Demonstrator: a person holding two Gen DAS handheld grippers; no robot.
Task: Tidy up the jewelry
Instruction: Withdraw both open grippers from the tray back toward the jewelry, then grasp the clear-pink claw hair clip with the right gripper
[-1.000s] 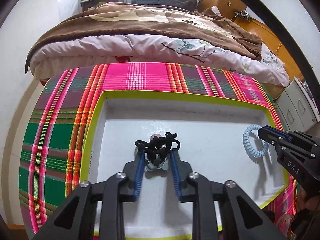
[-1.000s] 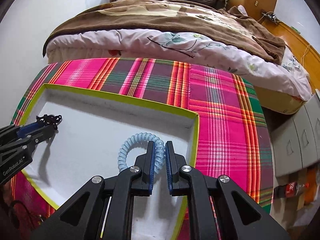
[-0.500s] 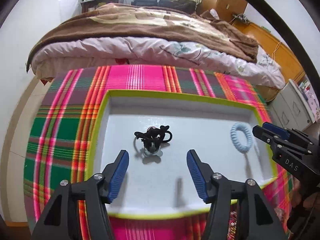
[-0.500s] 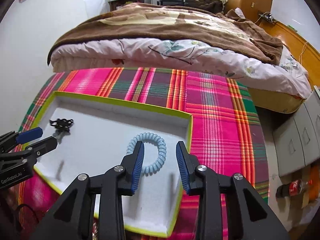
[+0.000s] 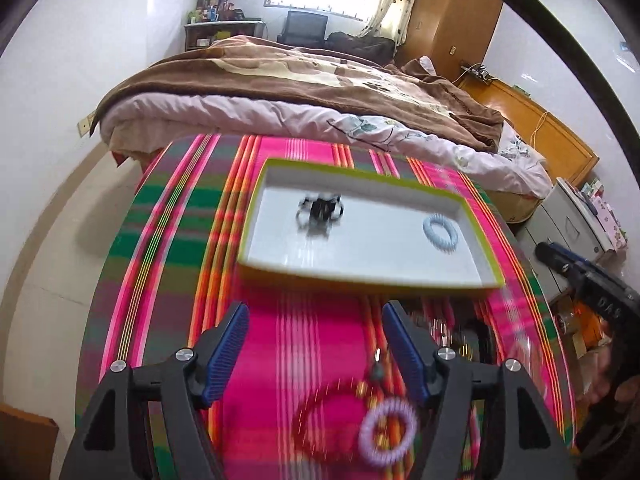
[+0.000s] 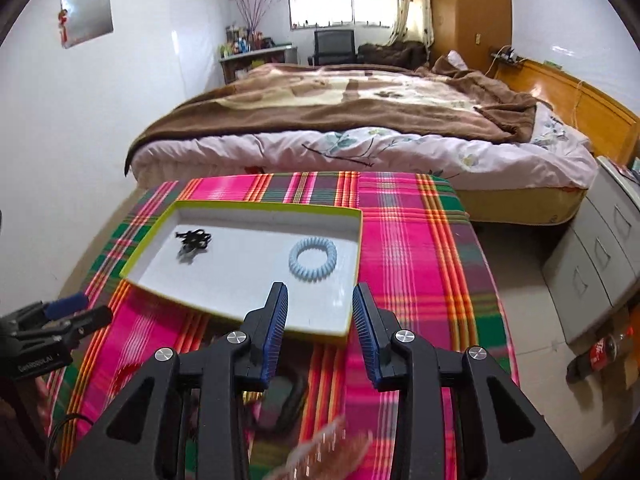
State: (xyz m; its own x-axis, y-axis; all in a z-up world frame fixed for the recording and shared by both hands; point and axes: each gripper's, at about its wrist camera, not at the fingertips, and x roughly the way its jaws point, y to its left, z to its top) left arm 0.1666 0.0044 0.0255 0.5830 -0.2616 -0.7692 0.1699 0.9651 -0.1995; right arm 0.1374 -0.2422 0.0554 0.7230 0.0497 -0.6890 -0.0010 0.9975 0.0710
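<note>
A white tray with a green rim (image 5: 360,276) (image 6: 224,308) sits on the plaid tablecloth. In it lie a black corded piece (image 5: 320,210) (image 6: 193,240) at the left and a light blue coil ring (image 5: 439,232) (image 6: 313,257) at the right. My left gripper (image 5: 316,348) is open and empty, above the cloth in front of the tray. My right gripper (image 6: 320,320) is open and empty over the tray's near edge. Near me on the cloth lie a purple coil ring (image 5: 387,430), a red bead bracelet (image 5: 320,420) and other blurred pieces.
The plaid cloth (image 6: 408,240) covers a small table. A bed with a brown blanket (image 6: 360,112) stands behind it. Grey drawers (image 6: 592,264) and a cola bottle (image 6: 600,352) on the floor are to the right. A white wall is to the left.
Both grippers let go of their pieces in the tray, opened, and pulled back toward me and up. The black piece and the blue ring stay in the tray.
</note>
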